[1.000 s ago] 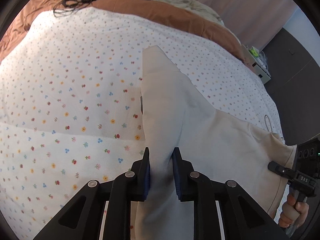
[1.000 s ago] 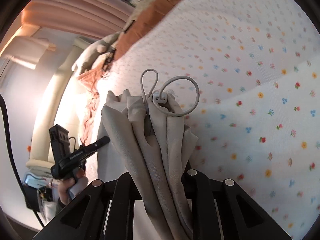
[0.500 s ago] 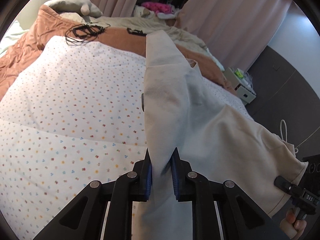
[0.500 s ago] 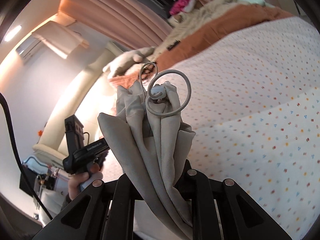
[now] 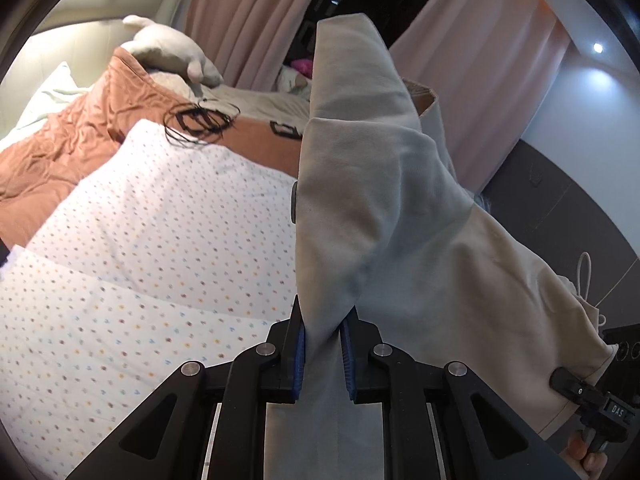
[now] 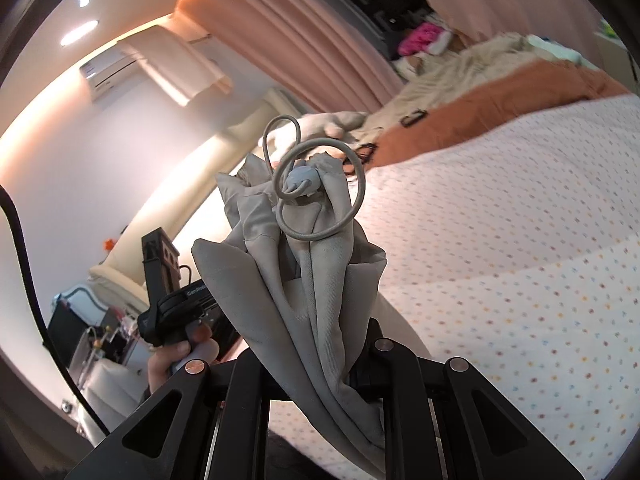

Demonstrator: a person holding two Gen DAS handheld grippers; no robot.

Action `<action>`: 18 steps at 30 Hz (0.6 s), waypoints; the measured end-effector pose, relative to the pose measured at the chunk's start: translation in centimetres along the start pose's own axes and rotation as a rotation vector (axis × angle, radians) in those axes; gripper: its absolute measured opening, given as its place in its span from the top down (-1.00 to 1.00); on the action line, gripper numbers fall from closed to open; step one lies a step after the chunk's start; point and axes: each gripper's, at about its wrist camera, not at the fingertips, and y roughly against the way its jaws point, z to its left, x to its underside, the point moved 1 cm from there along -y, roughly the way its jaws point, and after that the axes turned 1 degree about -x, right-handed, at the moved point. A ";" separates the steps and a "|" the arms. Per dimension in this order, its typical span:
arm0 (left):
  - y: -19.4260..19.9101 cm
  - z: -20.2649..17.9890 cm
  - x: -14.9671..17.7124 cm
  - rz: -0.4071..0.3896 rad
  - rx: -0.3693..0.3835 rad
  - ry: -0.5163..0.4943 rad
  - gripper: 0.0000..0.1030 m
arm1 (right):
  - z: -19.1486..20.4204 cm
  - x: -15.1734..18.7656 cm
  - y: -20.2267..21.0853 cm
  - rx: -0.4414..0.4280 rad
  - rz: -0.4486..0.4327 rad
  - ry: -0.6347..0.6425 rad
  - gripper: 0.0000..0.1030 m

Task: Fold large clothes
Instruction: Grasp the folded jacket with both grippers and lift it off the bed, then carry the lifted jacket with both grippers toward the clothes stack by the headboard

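- The large pale beige cotton garment (image 5: 360, 184) hangs in the air above the bed, held at two places and stretched between my two tools.
- My left gripper (image 5: 323, 354) has its blue-padded fingers (image 5: 299, 356) clenched on a fold of that cloth; the fabric rises past them and drapes away to the right.
- My right gripper (image 6: 320, 360) grips a bunched, pleated handful of the same garment; the fingers are hidden under the folds, pressed tight around the bundle.
- A grey looped drawstring cord (image 6: 316, 184) with a small toggle curls at the top of that bunch.
- In the left wrist view the right hand (image 5: 588, 454) shows at the lower right edge, holding its black handle just beside the garment's hem.
- In the right wrist view the left hand (image 6: 180, 354) holds its own black handle at the lower left.
- Below lies the white bedspread with small coloured dots (image 5: 140, 240), with a rust-orange quilt (image 5: 80, 132) beyond it.
- A tangle of black cord (image 5: 200, 120) lies on the quilt's edge, and pink curtains (image 5: 248, 12) hang behind.
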 end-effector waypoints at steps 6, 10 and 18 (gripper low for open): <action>4.7 3.2 -2.3 -0.064 -0.012 0.023 0.70 | 5.3 -0.6 -2.1 -0.049 0.006 0.057 0.70; 7.8 5.6 -3.6 -0.101 -0.036 0.031 0.70 | 8.9 -0.8 -4.1 -0.088 0.017 0.086 0.70; 14.0 11.8 -5.8 -0.180 -0.095 0.062 0.71 | 16.3 0.2 -9.3 -0.170 0.080 0.179 0.70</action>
